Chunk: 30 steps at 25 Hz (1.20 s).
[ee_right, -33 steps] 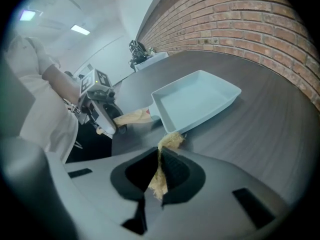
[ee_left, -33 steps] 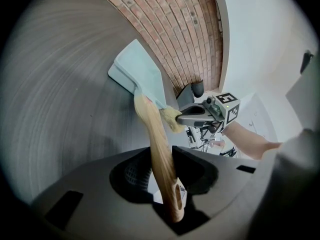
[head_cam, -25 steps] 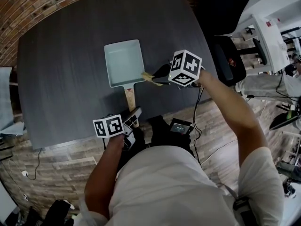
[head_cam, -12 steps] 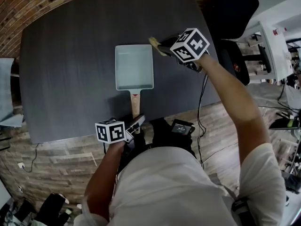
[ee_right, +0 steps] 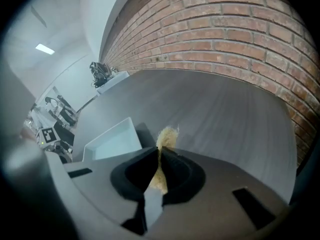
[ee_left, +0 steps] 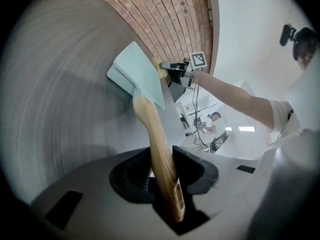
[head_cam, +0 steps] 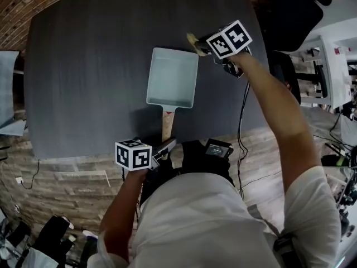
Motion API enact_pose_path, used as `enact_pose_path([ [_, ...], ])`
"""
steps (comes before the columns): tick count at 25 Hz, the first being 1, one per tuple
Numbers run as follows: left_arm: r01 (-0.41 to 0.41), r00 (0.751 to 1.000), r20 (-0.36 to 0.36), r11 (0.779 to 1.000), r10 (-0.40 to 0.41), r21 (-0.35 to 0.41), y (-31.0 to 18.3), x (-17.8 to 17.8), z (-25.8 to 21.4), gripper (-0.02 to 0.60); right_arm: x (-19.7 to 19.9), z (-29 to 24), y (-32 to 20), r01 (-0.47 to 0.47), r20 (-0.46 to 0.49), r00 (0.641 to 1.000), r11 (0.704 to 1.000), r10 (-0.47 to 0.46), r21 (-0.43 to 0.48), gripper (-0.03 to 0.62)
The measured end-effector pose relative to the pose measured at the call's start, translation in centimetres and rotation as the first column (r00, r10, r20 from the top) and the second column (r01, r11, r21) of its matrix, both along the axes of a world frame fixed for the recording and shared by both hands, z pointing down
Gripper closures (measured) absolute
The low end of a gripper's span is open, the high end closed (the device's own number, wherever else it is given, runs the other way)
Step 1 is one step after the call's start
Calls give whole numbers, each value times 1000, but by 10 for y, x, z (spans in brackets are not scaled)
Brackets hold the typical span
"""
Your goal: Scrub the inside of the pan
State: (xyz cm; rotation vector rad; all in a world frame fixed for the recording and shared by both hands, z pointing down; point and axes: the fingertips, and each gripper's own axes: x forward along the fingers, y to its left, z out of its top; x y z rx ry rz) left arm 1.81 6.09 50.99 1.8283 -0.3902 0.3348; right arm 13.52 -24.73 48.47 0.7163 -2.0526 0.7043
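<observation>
The dark grey wood-grain tabletop (head_cam: 83, 82) carried one pale blue-green rectangular pan (head_cam: 173, 77), set flat near the middle with its interior bare. Its light wooden handle (head_cam: 167, 128) pointed toward the person at the near edge. The left gripper (ee_left: 162, 171) had its jaws clamped on the end of that handle. The right gripper (ee_right: 160, 166) stood just beyond the pan's far right corner, outside the rim, jaws closed on a small tan fibrous scrubbing pad (ee_right: 167, 136).
</observation>
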Motion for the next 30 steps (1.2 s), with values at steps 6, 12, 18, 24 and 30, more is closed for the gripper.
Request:
enact_pose_path([
  [6,-56,998,9,998,56,12,3,0,-1,451,-2,18,2,20,-1,1000,997,-20,-81,562],
  [12,-102,995,17,995,102,23,1,-3,0,449,-16,25,6,14,67,998,984,-2,-175,562],
  [18,-130,991,20,991,130,29,1,-4,-1,448,-30,24,4,22,116,993,977,3,-211,562],
  [24,-151,988,25,988,150,33,0,-3,-1,446,-46,21,0,50,134,991,975,-21,-216,562],
  [30,-169,985,27,985,168,38,0,-3,-2,445,-64,19,-5,63,148,988,975,-32,-211,562],
])
